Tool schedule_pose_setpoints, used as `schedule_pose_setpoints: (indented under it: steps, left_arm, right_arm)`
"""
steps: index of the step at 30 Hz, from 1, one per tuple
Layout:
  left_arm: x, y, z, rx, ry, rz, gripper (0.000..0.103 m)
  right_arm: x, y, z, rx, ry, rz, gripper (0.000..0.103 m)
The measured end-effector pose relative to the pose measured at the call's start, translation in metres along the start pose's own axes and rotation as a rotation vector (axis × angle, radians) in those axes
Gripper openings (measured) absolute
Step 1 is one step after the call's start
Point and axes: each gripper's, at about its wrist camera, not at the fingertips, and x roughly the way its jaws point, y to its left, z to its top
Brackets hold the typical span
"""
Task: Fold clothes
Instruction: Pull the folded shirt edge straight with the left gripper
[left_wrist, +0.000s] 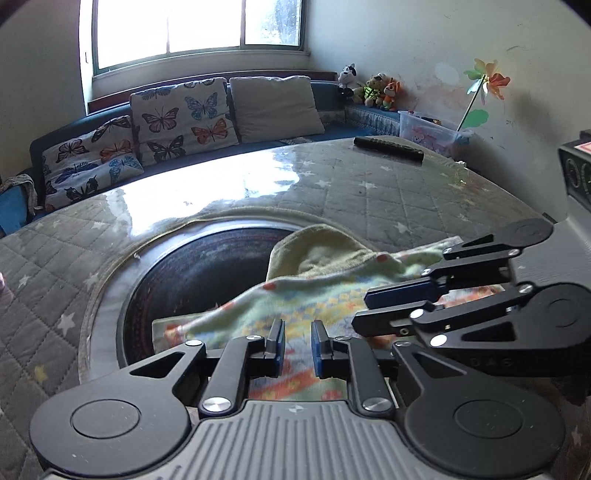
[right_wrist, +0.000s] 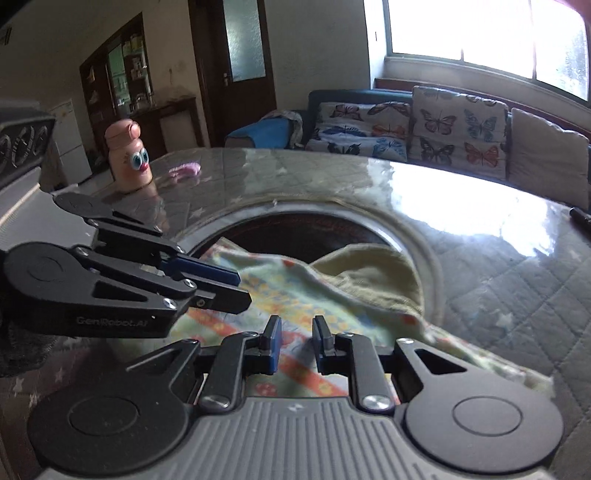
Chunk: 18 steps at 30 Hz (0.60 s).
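Cloth (left_wrist: 295, 295) lies rumpled over the counter (left_wrist: 369, 192), both claws (left_wrist: 297, 345) (right_wrist: 297, 343) narrow and empty above it, so a misjudged pinch could bunch it

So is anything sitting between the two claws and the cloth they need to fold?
Nothing visible. The patterned cloth lies right under both the left claw and the right claw, with no object in between. The remote sits far off across the table.
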Motion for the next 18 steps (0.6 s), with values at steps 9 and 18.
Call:
schedule_pose_setpoints:
  steps: [9, 18]
  left_arm:
    - [-0.008, 0.009, -0.033, -0.056, 0.016, 0.024, 0.017]
    - [-0.029, 0.007, -0.049, -0.101, 0.007, 0.011, 0.016]
  right_arm:
    - [-0.005, 0.012, -0.018, -0.073, -0.011, -0.035, 0.019]
    - [-0.019, 0.012, -0.029, -0.106, -0.019, -0.03, 0.02]
